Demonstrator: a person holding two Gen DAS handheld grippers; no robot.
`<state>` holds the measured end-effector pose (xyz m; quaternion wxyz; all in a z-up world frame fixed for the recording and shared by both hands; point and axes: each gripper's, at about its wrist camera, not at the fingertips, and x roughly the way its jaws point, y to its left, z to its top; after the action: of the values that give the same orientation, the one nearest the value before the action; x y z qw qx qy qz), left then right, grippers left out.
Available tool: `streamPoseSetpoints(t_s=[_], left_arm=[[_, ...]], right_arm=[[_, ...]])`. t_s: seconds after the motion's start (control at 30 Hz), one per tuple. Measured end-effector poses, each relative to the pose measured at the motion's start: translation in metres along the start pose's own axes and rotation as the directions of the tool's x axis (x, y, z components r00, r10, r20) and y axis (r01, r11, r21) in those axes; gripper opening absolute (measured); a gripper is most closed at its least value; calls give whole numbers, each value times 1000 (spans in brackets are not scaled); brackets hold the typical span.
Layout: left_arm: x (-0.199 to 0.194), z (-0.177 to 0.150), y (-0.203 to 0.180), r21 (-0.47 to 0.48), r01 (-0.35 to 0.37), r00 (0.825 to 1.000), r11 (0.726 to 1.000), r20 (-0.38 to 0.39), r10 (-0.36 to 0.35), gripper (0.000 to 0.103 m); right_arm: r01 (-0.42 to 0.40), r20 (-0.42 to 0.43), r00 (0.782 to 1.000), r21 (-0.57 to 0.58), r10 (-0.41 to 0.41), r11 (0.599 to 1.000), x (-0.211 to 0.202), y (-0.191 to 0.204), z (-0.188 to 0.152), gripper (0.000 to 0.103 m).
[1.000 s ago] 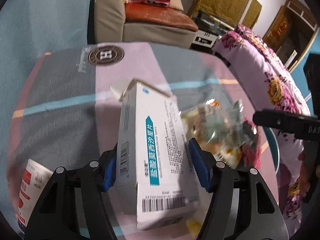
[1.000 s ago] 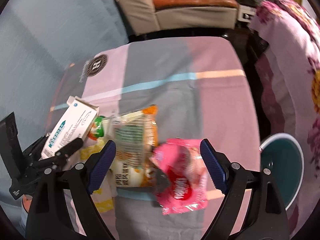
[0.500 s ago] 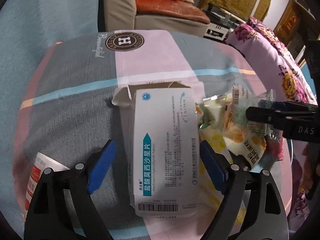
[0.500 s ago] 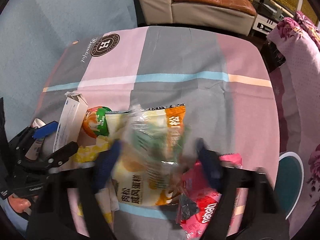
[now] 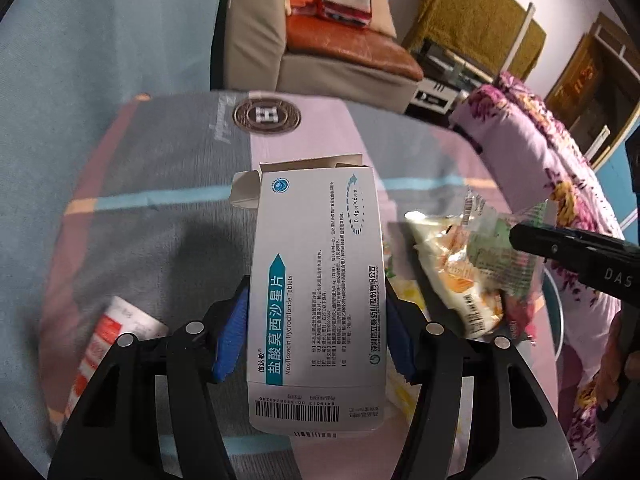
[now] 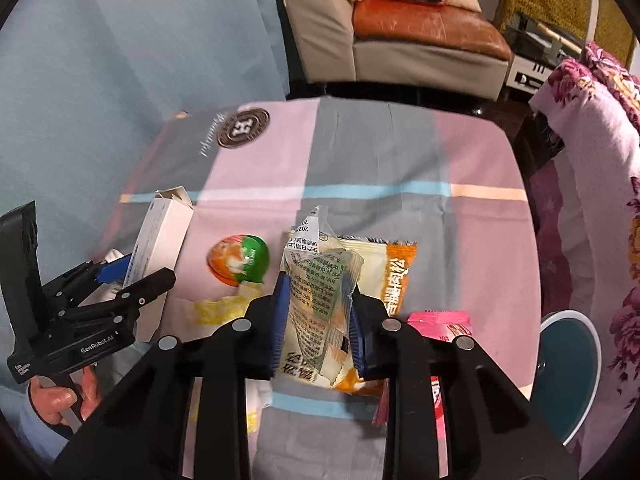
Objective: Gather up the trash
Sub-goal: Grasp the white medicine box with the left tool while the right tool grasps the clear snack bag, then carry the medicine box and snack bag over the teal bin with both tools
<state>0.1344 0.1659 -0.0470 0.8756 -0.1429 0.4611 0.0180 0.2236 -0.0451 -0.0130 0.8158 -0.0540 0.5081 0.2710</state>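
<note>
Running lengthwise between the closing jaws of the left gripper (image 5: pixel 316 332), a white medicine box (image 5: pixel 316 292) was gripped across its width, both blue pads pressed to its long sides. Its long axis lay along the fingers, the opened flap end pointing away from the camera and the barcode end nearest it. The box was held over the checked tablecloth (image 6: pixel 360 152). A crumpled yellow-and-orange snack wrapper (image 6: pixel 324 300) was pinched between the closing jaws of the right gripper (image 6: pixel 316 320), its printed seam end pointing away. A round green-and-orange lid (image 6: pixel 240 260) lay on the cloth between the two grippers.
</note>
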Motion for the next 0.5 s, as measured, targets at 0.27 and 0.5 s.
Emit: streamPoseSetpoints(t_s=[0.27,0.5], left_arm=[[-28,-8,-26,48,40,999,998,25,-41,61],[-35,-18,-71,130,78,996,988,20,-82,61]], right_arm=[[-5,80,997,27,3,1000,-47,-2,-14,24],[25,128,991,123,-41,992,-83,-36,-42,24]])
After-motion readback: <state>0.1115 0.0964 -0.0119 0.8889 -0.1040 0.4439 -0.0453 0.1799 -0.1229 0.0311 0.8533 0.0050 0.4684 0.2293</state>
